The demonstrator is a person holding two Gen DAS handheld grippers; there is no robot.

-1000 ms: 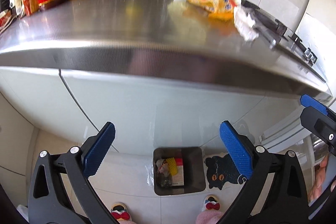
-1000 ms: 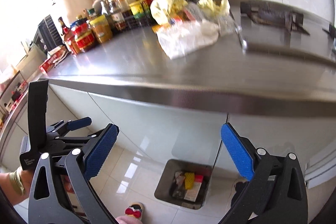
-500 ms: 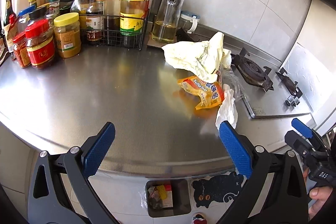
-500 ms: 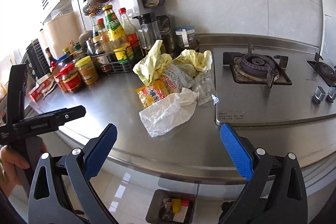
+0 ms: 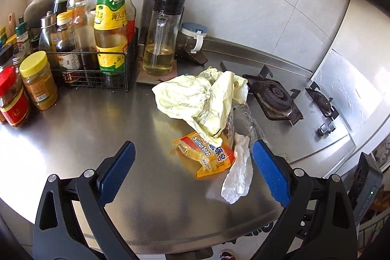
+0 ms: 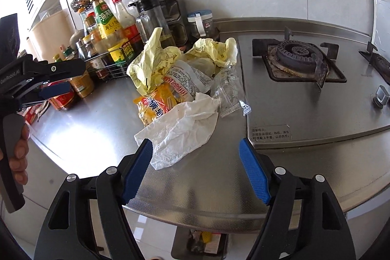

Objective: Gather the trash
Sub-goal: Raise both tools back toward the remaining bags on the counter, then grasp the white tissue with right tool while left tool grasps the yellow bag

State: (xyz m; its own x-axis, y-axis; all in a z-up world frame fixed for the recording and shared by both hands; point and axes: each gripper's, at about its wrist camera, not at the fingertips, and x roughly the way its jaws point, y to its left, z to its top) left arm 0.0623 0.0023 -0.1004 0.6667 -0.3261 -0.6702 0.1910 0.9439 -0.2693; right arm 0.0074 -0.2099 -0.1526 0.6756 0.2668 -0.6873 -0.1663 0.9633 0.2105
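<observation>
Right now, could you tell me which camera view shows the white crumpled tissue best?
The right wrist view: the white crumpled tissue lies spread out just ahead. The left wrist view shows only a narrow strip beside the orange wrapper.

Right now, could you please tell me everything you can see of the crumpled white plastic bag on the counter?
The white plastic bag is thin, wrinkled film, lying flat and limp on the steel counter, nearest of the trash to the counter's front edge. Its far end is twisted into a narrow neck. It overlaps the orange soap wrapper and touches a clear wrapper beside the stove. It looks empty. The right hand-held gripper, jaws closing, hangs just short of it, with nothing between them yet.
</observation>
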